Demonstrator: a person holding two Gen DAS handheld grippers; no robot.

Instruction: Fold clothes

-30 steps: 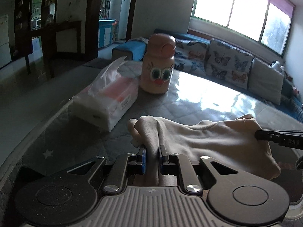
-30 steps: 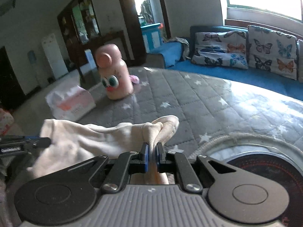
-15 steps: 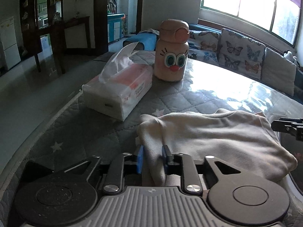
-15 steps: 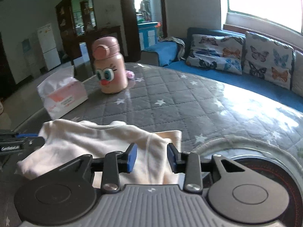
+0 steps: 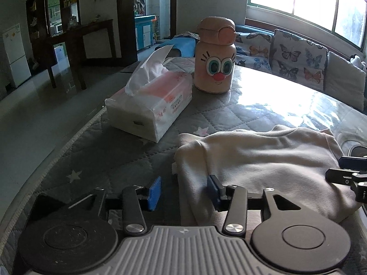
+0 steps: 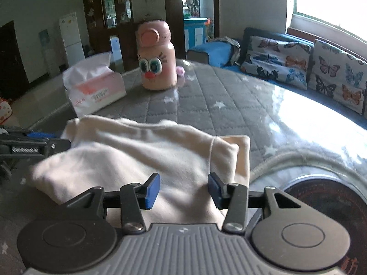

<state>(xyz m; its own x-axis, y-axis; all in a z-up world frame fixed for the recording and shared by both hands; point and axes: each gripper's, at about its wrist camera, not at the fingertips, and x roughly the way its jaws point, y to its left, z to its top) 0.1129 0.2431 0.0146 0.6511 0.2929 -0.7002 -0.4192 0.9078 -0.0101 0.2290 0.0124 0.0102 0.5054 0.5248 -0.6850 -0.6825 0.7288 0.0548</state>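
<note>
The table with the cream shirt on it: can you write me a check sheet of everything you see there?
Surface: round table under a grey quilted star cover with a shiny clear sheet on top.
Job's things: cream garment lying folded over, bunched at its edges.
Clutter: tissue pack with a tissue sticking up; pink bottle with a cartoon face upright beside it; dark round disc at the table's near right.
Grippers: left tool open, its fingers either side of a garment fold; right tool open over the garment.
Cables: nothing seen.
Surroundings: butterfly cushions on a blue sofa, bright window, dark cabinet, white fridge.
</note>
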